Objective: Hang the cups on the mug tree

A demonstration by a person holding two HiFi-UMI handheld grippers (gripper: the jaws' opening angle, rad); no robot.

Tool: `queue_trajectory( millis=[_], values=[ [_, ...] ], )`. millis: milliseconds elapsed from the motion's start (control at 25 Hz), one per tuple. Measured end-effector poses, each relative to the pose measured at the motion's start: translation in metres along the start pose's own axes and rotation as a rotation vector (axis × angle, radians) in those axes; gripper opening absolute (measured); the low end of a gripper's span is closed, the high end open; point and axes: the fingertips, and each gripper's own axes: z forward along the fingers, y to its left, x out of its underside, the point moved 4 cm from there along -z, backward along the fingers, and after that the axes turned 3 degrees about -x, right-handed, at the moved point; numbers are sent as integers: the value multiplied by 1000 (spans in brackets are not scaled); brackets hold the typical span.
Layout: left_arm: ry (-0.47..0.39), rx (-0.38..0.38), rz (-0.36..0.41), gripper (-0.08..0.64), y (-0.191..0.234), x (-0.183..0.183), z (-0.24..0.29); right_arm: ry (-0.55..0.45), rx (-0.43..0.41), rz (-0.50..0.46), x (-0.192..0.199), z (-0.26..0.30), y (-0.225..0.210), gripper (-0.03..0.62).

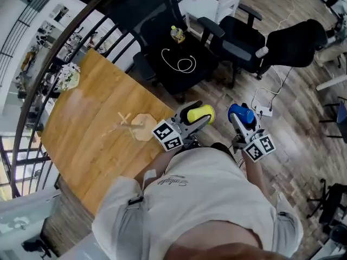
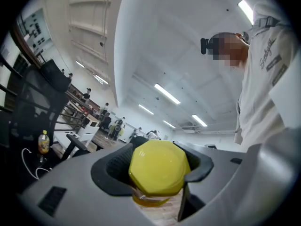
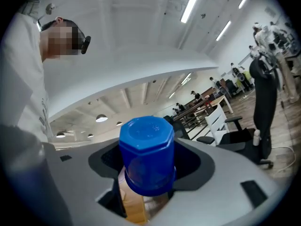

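Note:
A yellow cup [image 1: 198, 113] sits between the jaws of my left gripper [image 1: 199, 119], which is shut on it; in the left gripper view the yellow cup [image 2: 159, 172] fills the gap, base outward. My right gripper [image 1: 241, 118] is shut on a blue cup [image 1: 241, 113], and in the right gripper view that blue cup [image 3: 146, 154] is pressed between the black pads. Both grippers are held up in front of the person's chest, beyond the table's near corner. The small wooden mug tree [image 1: 134, 127] stands on the wooden table [image 1: 87, 123] to the left of the left gripper.
Black office chairs [image 1: 179, 53] stand beyond the table, one with a white cable and a bottle [image 1: 177, 33] on its seat. A black railing [image 1: 59, 42] curves along the table's far side. A power strip [image 1: 264, 111] lies on the floor.

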Motion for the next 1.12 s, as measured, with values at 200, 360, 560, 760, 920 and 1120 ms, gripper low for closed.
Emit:
queue_trajectory(
  millis=[200, 360, 560, 760, 920, 1120],
  values=[
    [-58, -180, 16, 272, 19, -11, -38, 107, -163, 60, 25, 58, 1, 282],
    [-95, -324, 24, 272, 33, -14, -59, 159, -320, 78, 29, 111, 5, 282],
    [-161, -466, 29, 272, 50, -30, -56, 206, -514, 84, 24, 170, 6, 282],
    [-217, -578, 69, 272, 51, -56, -56, 278, -652, 89, 27, 214, -2, 282],
    [-258, -724, 54, 272, 56, -48, -71, 338, -755, 110, 38, 235, 3, 284],
    [-333, -859, 48, 272, 56, -47, -74, 445, -868, 122, 56, 253, 1, 282]
  ],
)
